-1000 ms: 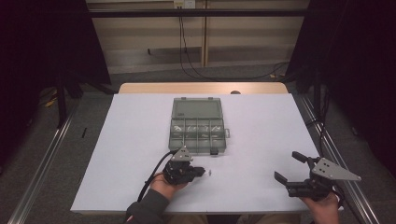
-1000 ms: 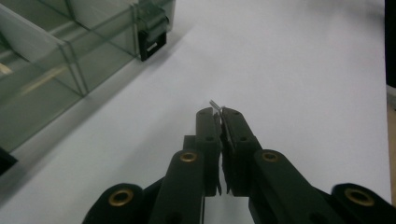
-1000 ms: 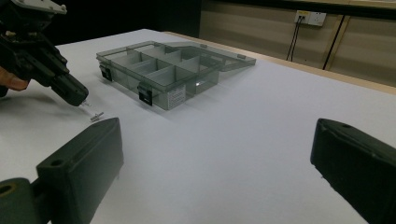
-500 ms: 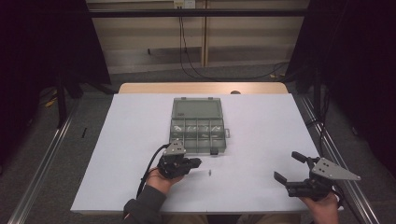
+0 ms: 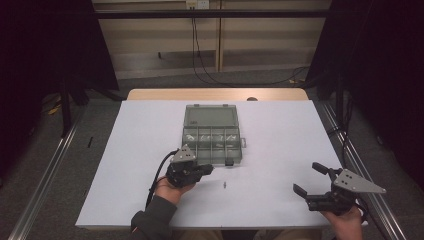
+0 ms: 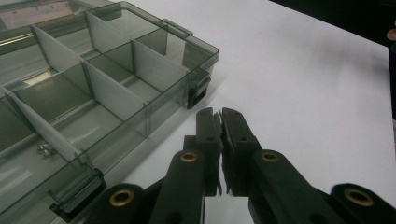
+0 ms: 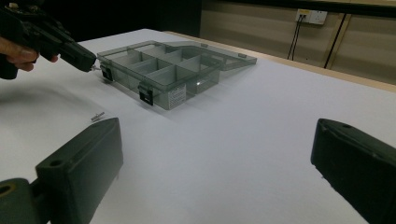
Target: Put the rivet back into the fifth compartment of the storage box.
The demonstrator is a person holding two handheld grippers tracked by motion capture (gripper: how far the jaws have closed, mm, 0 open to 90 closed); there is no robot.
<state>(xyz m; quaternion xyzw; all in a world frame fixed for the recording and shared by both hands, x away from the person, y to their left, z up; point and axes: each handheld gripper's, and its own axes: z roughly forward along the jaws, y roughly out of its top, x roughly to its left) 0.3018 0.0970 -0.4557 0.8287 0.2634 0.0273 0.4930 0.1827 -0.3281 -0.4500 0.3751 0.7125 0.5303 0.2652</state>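
The left gripper is held just off the near left corner of the clear plastic box, its jaws pressed fully together. A tiny glint is seen at their tips in the right gripper view, but whether a part is pinched there cannot be told. The right gripper is held over the near right part of the white table, jaws spread wide with nothing between them.

A small screw is left lying on its side on the table, a little in front of the box and just to the right of the left gripper. The box is laid open, its lid folded back flat, and a few small parts are seen in its compartments.

The screw is judged to be very light, hard and smooth, so it is likely to be rolled or flicked away if nudged. It is best taken across its shank with the very tips of the jaws, brought straight down over it. The thin box is probably shifted easily if bumped.
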